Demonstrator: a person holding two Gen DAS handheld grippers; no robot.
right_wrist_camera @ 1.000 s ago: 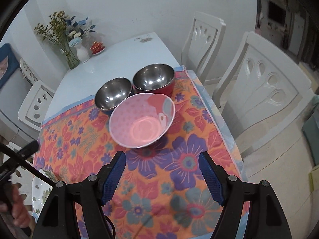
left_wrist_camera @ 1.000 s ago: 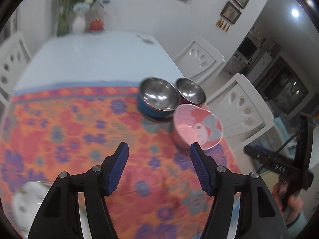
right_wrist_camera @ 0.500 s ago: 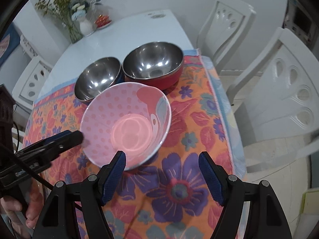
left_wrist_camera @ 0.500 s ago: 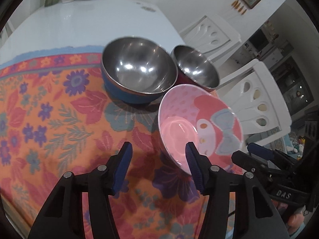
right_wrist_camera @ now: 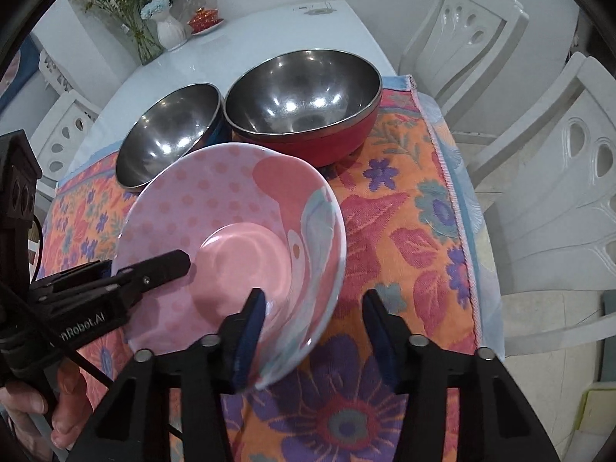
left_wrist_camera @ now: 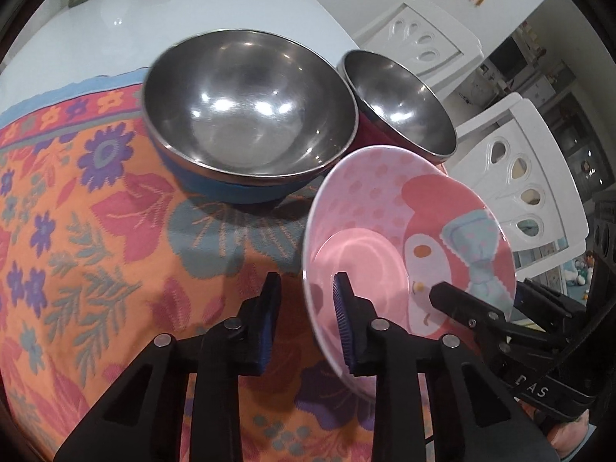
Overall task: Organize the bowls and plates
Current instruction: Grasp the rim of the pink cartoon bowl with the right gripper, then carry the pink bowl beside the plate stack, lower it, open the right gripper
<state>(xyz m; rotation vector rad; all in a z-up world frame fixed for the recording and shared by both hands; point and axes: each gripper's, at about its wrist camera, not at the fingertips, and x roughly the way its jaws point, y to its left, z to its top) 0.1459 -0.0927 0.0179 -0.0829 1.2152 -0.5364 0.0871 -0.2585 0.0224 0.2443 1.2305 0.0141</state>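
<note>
Left wrist view: the left gripper (left_wrist_camera: 304, 310) straddles the near-left rim of the pink bowl (left_wrist_camera: 389, 223), one blue-padded finger outside the wall and one inside. The fingers stand partly apart; whether the pads press the rim cannot be told. The pink bowl, printed with a cartoon figure and a blue bow, sits on the floral tablecloth (left_wrist_camera: 96, 231), tilted toward the camera. Behind it is the blue-bottomed steel bowl (left_wrist_camera: 246, 111), and to its right the red-bottomed steel bowl (left_wrist_camera: 400, 104), the two rims nearly touching. The right gripper (left_wrist_camera: 477, 308) enters from the right, one dark finger lying over the pink bowl's inside. A white chair (left_wrist_camera: 527, 177) stands beyond the table edge.

Right wrist view: the right gripper (right_wrist_camera: 313, 321) straddles the pink bowl (right_wrist_camera: 238, 227) at its near-right rim, left finger inside, right finger outside and clear of the wall. It is spread wide, gripping nothing. The left gripper (right_wrist_camera: 134, 275) comes in from the left, its upper finger over the bowl's inner wall. Behind are the red-bottomed steel bowl (right_wrist_camera: 304, 96) and the blue-bottomed steel bowl (right_wrist_camera: 169, 131), side by side. A vase of flowers (right_wrist_camera: 161, 19) stands at the far end of the white table (right_wrist_camera: 269, 34).
</note>
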